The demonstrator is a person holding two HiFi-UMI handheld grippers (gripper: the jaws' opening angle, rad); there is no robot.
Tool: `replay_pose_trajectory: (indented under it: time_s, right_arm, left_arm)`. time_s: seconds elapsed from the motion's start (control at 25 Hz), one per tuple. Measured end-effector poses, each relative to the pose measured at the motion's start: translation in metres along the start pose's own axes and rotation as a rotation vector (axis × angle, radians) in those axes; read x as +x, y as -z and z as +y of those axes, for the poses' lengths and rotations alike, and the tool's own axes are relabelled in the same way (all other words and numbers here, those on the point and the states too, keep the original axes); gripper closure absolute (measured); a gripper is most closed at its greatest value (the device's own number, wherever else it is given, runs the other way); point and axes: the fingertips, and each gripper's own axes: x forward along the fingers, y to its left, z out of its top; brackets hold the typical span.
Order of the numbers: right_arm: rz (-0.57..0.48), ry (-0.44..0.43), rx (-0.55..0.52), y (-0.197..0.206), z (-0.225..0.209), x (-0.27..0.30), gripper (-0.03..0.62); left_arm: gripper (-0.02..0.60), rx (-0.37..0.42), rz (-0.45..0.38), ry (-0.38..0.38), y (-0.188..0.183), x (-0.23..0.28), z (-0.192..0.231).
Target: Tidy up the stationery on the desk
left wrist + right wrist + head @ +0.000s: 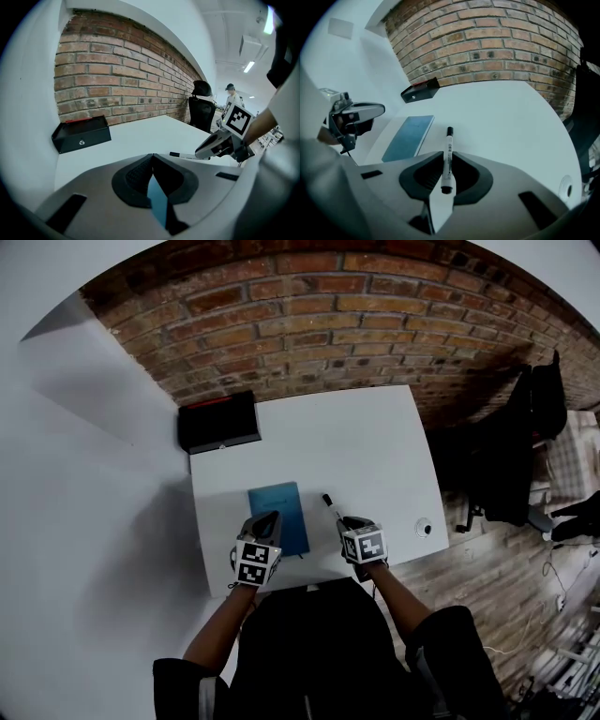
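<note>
Right tongs (445,165): narrow, clamped on a white pen (448,152). Its black cap points away from me, toward the brick wall (309,324).

Head view: the pen sits at lower centre of the frame, over the near part of the white tabletop (366,442). It is just right of the blue notebook (279,510).

Left tongs (152,157): tips together, and I see nothing pinched at the tips. A sliver of blue shows in the gap behind them. In the head view they are at the notebook's lower left corner. I cannot tell whether they touch it.

The notebook lies flat at centre frame. A black box (219,422) stands at the tabletop's upper left corner, against the wall and well apart from both.
</note>
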Motion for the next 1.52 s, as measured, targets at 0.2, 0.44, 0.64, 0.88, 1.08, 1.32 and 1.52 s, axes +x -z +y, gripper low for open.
replay_pose_trajectory:
  time_s: [0.2, 0.44, 0.64, 0.88, 1.08, 1.32, 1.52]
  right_arm:
    - [0.003, -0.014, 0.052, 0.002, 0.014, 0.019, 0.523]
    - [-0.002, -0.039, 0.12, 0.0, 0.037, 0.034, 0.523]
    - [-0.005, -0.058, 0.152, 0.001, 0.05, 0.043, 0.525]
    - [0.01, -0.082, 0.196, 0.006, 0.062, 0.054, 0.526]
    - [0.017, -0.084, 0.21, 0.008, 0.066, 0.059, 0.528]
    - [0.023, -0.09, 0.211, 0.01, 0.069, 0.065, 0.531]
    - [0.026, -0.107, 0.22, 0.009, 0.073, 0.068, 0.533]
  left_arm:
    - [0.566, 0.004, -0.006, 0.009, 0.006, -0.003, 0.011]
    - [0.566, 0.01, 0.0, 0.016, 0.018, -0.003, 0.02]
    - [0.566, 0.022, -0.018, 0.018, 0.017, -0.005, 0.026]
    - [0.566, 0.016, -0.001, 0.013, 0.024, -0.013, 0.033]
    - [0.566, 0.011, 0.005, 0.012, 0.028, -0.015, 0.039]
    - [0.566, 0.01, 0.015, 0.016, 0.033, -0.014, 0.041]
    - [0.566, 0.007, 0.021, 0.016, 0.036, -0.014, 0.043]
